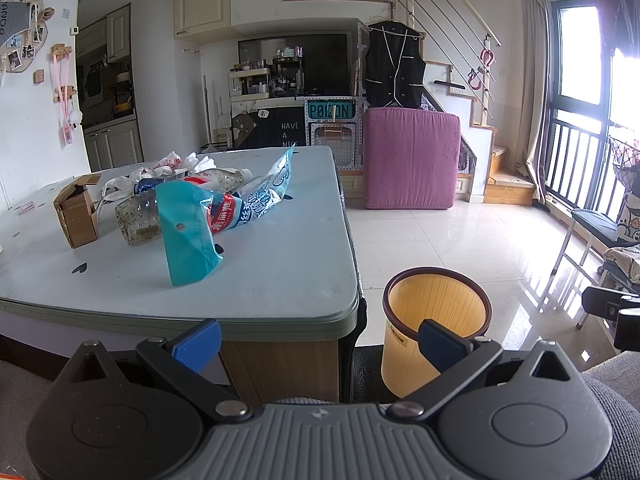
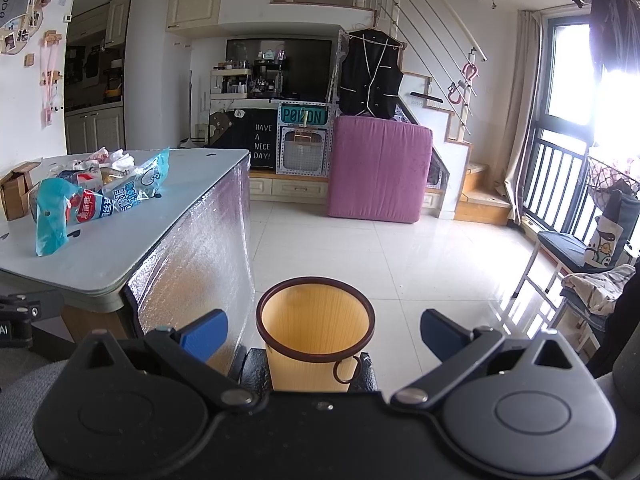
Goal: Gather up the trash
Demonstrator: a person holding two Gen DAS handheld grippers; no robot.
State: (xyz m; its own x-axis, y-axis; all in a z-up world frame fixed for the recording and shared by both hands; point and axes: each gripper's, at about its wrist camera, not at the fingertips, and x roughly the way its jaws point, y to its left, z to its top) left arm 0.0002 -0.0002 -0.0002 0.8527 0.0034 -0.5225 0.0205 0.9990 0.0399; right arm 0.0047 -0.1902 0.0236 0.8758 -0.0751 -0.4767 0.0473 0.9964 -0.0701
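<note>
Trash lies in a heap on the pale blue table (image 1: 260, 280) (image 2: 112, 252): a teal plastic bag (image 1: 186, 236) (image 2: 50, 220), a printed blue and red wrapper (image 1: 256, 196) (image 2: 120, 196), a clear plastic bottle (image 1: 140, 218), an open cardboard box (image 1: 76, 214) (image 2: 16, 194) and crumpled tissue (image 1: 188, 162). An empty orange waste bin (image 1: 434, 320) (image 2: 316, 328) stands on the floor by the table's near right corner. My left gripper (image 1: 320, 342) hangs open below the table edge, holding nothing. My right gripper (image 2: 324, 334) is open too, the bin showing between its fingers.
A pink cushion (image 1: 410, 158) leans against the cabinets at the back. White tiled floor (image 1: 460, 236) lies open to the right. A bench with bags (image 2: 580, 248) and a railing stand by the window. The right gripper's body shows at the left wrist view's right edge.
</note>
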